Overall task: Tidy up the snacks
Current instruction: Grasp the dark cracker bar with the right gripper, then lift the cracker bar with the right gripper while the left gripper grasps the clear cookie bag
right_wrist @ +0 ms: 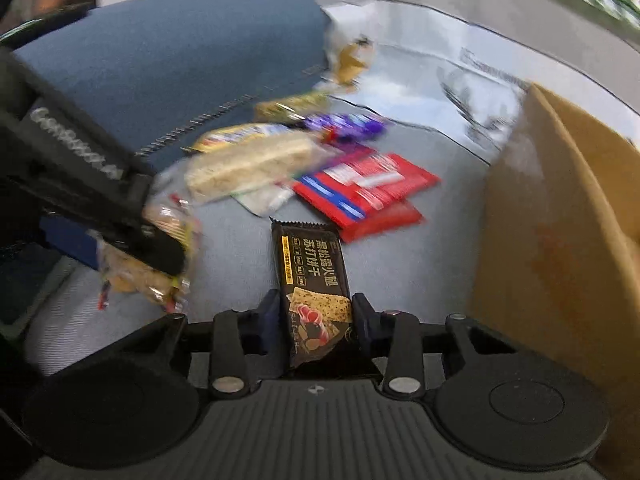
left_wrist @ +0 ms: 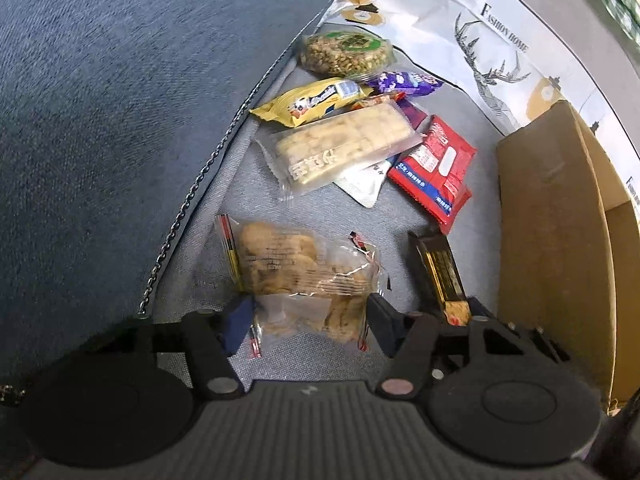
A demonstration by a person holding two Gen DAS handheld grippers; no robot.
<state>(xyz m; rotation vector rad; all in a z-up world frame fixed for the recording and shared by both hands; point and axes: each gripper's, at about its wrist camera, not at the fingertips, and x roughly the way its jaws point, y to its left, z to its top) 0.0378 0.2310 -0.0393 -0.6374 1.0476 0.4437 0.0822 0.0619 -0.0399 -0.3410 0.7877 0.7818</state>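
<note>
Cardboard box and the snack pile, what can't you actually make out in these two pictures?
- Cardboard box: its inside is hidden by its own wall in both views and cut off by the edge.
- White packet: mostly covered by the clear cracker pack, left view.
- Red packets: print smeared by motion blur, right view.
- Black cracker bar: near end hidden behind the right gripper.

A strip of bare grey cushion [left_wrist: 472, 264] is lying open between the red packets [left_wrist: 436, 168] and the cardboard box [left_wrist: 556, 240]. The box is walling the right side, the blue backrest [left_wrist: 120, 120] is closing the left, and piled snacks [left_wrist: 344, 136] are blocking ahead.
</note>
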